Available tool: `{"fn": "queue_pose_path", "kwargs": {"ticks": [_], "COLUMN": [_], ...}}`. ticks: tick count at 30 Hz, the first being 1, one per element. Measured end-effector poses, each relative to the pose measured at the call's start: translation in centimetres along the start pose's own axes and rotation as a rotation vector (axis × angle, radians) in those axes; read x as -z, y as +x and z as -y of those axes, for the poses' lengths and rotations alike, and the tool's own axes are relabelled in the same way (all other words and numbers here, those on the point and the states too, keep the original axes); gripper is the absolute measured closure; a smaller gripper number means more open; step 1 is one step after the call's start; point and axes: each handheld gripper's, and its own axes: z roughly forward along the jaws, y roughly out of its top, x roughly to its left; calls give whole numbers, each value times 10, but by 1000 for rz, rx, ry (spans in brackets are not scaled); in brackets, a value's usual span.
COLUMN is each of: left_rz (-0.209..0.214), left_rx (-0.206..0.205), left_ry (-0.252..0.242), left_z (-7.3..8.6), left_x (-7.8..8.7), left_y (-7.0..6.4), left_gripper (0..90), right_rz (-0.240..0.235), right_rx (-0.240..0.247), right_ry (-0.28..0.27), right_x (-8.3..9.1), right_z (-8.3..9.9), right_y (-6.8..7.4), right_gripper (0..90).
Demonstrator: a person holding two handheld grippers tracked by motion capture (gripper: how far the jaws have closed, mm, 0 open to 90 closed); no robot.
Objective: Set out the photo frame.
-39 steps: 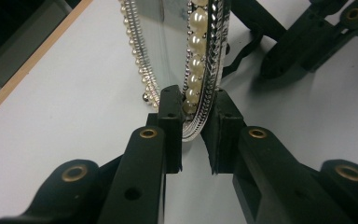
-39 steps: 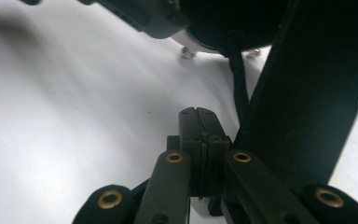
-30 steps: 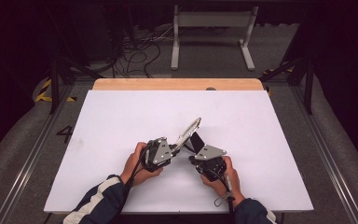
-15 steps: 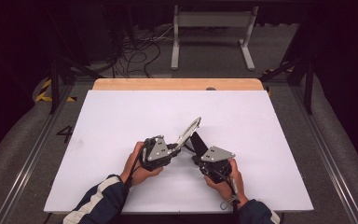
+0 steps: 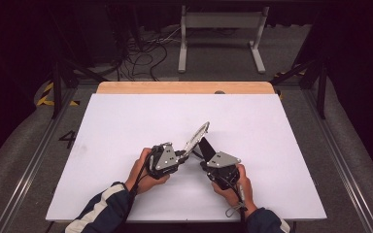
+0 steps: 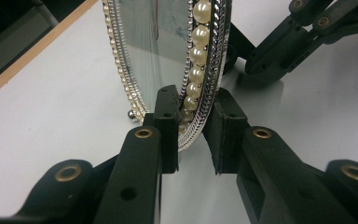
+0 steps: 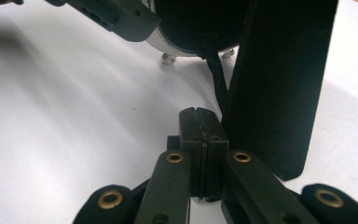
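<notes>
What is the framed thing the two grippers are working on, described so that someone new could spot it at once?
On the white table, near the middle of the front half, an oval picture frame stands tilted between the two hands. The left gripper clamps its lower rim, and the right gripper sits shut beside its black back stand. A silver beaded edge with a ring of pearls sets it apart.

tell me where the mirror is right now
In the high view the mirror stands tilted near the middle of the white table, its rim clamped in the left tongs, just left of the right tongs.
</notes>
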Motion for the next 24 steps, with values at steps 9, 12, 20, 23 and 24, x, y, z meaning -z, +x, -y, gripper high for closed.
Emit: {"fn": "queue_pose_path", "kwargs": {"ticks": [9,12,20,23,24], "left_rz": [-15,-22,1,-10,-9], "left_rx": [9,20,57,54,51], "left_ry": [0,0,-12,6,10], "left_z": [-4,-5,1,5,5], "left_x": [-2,-3,-10,-16,-17], "left_y": [-8,-11,-9,-9,-9], "left_gripper": [748,744,679,642,643], "right_rz": [13,16,7,3,3], "right_rx": [-8,-17,-29,-33,-33], "right_ry": [5,8,3,6,5], "right_x": [2,2,2,2,2], "right_z": [2,2,5,5,5], "right_y": [-6,-9,-14,-14,-14], "right_gripper": [900,900,900,900,900]}}
